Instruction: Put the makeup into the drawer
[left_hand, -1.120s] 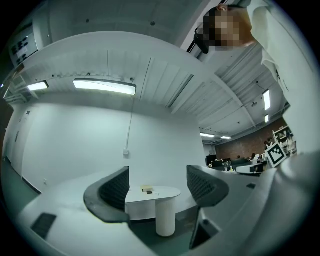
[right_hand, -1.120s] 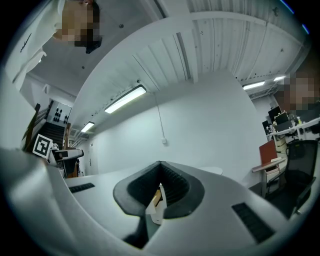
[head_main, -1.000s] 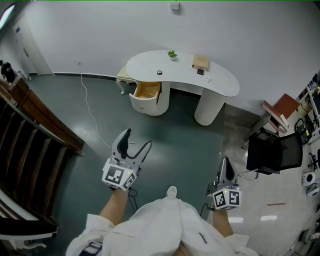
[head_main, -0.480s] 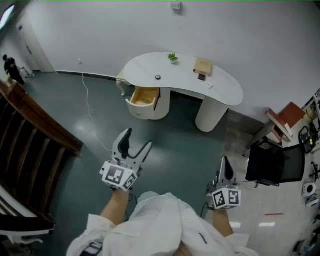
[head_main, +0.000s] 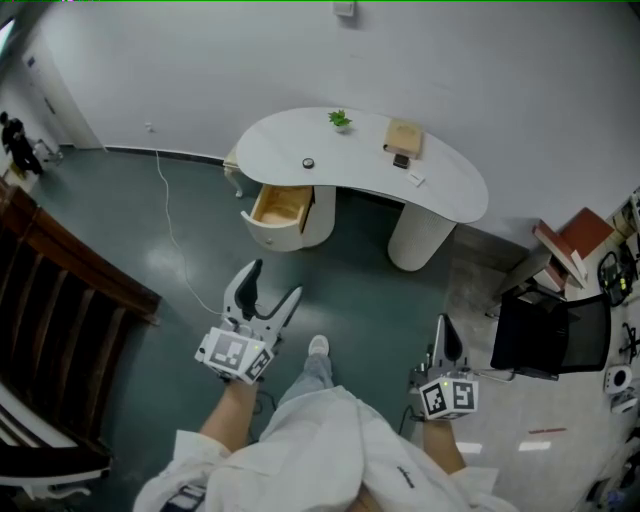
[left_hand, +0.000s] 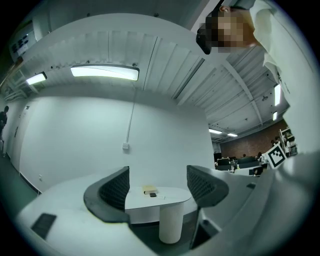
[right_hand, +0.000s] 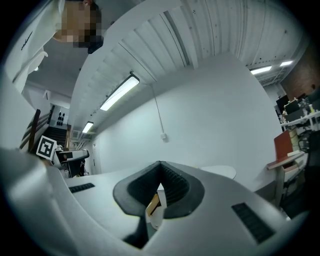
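Note:
A white curved desk stands by the far wall, its wooden drawer pulled open at the left pedestal. On the top lie a small dark round item, a tan box, a small dark item and a potted plant. My left gripper is open and empty, far short of the desk. In the left gripper view the desk shows between the open left gripper. My right gripper is shut on nothing; in its own view the right gripper has its jaws meeting at the tips.
A dark wooden railing runs along the left. A white cable trails over the green floor. A black chair and cluttered shelves stand at the right. The person's shoe shows between the grippers.
The view has shifted a little toward the desk, and a shoe has come into sight below. Both grippers keep their pose, left open and right shut.

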